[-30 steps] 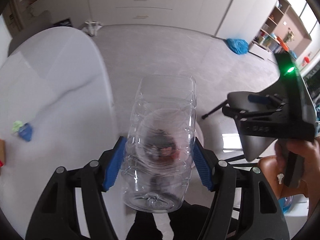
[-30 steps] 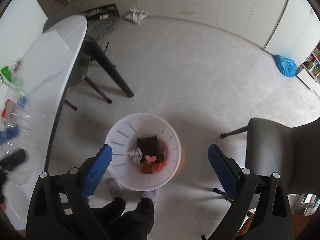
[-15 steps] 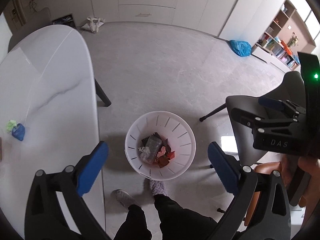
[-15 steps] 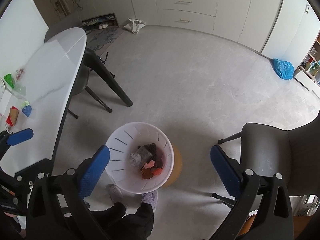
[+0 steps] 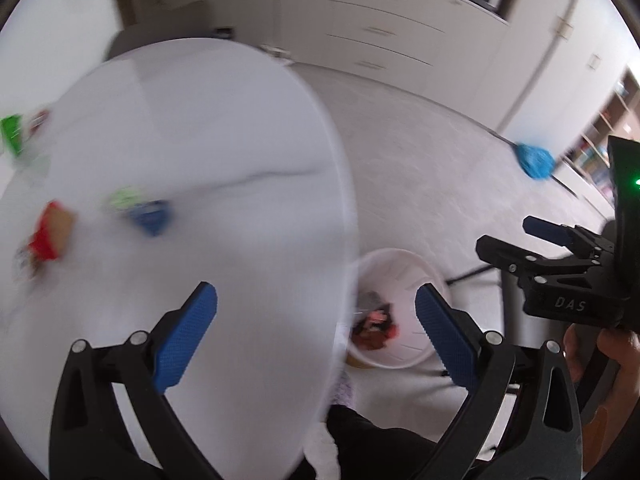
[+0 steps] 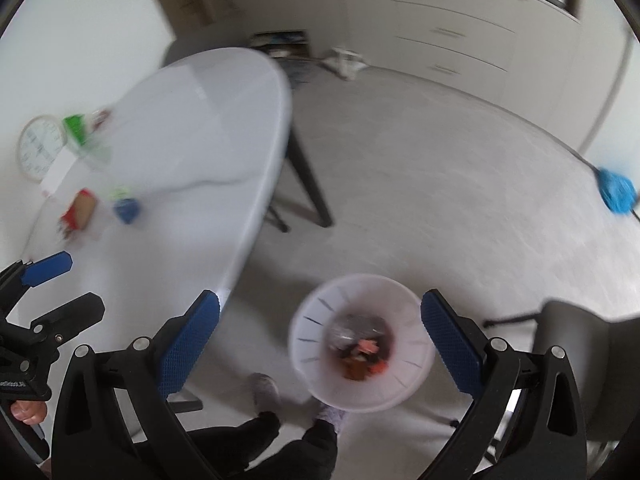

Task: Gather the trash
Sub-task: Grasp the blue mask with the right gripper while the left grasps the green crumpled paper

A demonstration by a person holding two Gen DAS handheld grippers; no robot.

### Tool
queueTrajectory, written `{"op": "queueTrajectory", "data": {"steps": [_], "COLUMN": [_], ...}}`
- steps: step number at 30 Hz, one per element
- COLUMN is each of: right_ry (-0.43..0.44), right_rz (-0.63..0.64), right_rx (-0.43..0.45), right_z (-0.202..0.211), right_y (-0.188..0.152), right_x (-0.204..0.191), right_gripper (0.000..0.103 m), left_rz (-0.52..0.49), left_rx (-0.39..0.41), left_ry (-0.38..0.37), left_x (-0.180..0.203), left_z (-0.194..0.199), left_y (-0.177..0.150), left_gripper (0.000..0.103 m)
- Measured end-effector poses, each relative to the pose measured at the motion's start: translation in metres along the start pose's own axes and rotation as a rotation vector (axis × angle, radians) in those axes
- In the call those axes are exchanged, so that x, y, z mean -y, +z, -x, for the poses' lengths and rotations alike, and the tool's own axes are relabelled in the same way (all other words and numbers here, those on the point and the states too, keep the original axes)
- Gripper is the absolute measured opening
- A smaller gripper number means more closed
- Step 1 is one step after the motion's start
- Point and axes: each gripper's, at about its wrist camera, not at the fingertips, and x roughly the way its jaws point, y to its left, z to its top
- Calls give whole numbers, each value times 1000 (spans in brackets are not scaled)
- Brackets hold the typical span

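My left gripper [image 5: 316, 320] is open and empty, above the edge of the white oval table [image 5: 208, 128]. My right gripper [image 6: 320, 328] is open and empty, above the white trash basket [image 6: 408, 384] on the floor, which holds a clear plastic bottle [image 6: 352, 330] and coloured scraps. The basket also shows in the left wrist view [image 5: 404, 264]. On the table lie a blue scrap [image 5: 152, 218], a light green scrap [image 5: 126, 196], a red and brown piece [image 5: 50, 236] and a green packet [image 5: 12, 134]. Both views are blurred.
A grey chair [image 6: 580, 360] stands right of the basket. A black table leg [image 6: 308, 184] is behind it. A blue mop head [image 6: 618, 192] lies on the floor at right. A round clock [image 6: 40, 146] lies on the table. The person's feet [image 6: 266, 394] are by the basket.
One second ago my left gripper held the clear bottle; it opened and the bottle dropped into the basket. Both grippers have since swung left toward the table.
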Motion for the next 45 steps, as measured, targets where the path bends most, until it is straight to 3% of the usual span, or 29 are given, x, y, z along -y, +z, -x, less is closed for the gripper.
{"op": "queueTrajectory", "data": {"steps": [8,14,22,26,29,30,35,45], "right_ry": [150,212,232,230,222,221,246,195], "right_rz": [208,370,464,491,510,510,471,362], "right_rx": [-24,-58,-116,-167,-213,-209,-208,-160], "right_z": [-47,-96,-157,-183,-196,-194,-174,-116], "right_y": [39,62,79,80,78,78,83,86], "right_x": [-116,-202,-263,-278,-282,-280,-256,-178], "right_gripper": [100,100,96,81,44,36,36,37], "left_rz": [172,265,328,338,345,345,319,248], "left_rx": [9,12,-3,-14,-12,-10,-11,-43], "left_ry": [118,171,204,217,216,217,202,176], "left_x": [-102,-157,-199,-213,-221,-223,-224,-206], "left_z": [20,24,17,8,1,-1,-21,-97], "left_y": [-14,-18,-19,-17,-10,-7,12,65], "left_gripper": [95,95,95,95,95,95,95,93]}}
